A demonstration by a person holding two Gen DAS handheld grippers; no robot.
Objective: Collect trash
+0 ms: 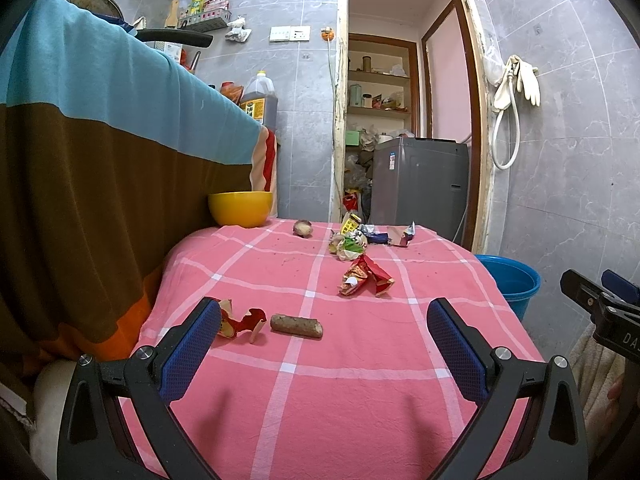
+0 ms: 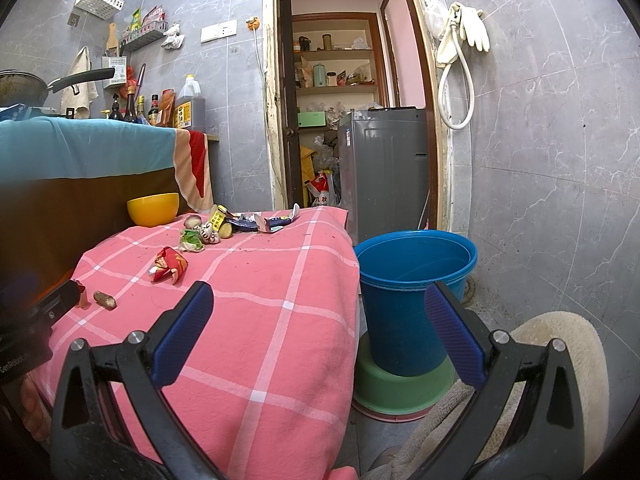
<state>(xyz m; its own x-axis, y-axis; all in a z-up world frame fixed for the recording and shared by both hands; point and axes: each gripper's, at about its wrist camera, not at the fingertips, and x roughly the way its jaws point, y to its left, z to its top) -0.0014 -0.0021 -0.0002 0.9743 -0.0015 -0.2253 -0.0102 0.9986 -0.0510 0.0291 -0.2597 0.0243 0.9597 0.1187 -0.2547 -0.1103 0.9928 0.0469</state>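
Trash lies scattered on a pink checked tablecloth (image 1: 320,380). A torn red wrapper (image 1: 240,322) sits by my left gripper's left finger, with a brown stub (image 1: 296,326) just right of it. Further back lie a crumpled red wrapper (image 1: 364,278) and a pile of mixed wrappers (image 1: 360,238). My left gripper (image 1: 324,320) is open above the cloth, holding nothing. My right gripper (image 2: 320,308) is open over the table's right edge, with the blue bucket (image 2: 412,292) on the floor between its fingers in view. The red wrapper (image 2: 169,269) and stub (image 2: 105,300) lie to its left.
A yellow bowl (image 1: 241,208) stands at the table's back left beside a striped cloth-covered counter (image 1: 100,152). The bucket rests on a green basin (image 2: 400,392). A grey appliance (image 2: 384,172) stands in the doorway behind. A beige mat (image 2: 560,360) lies on the floor at right.
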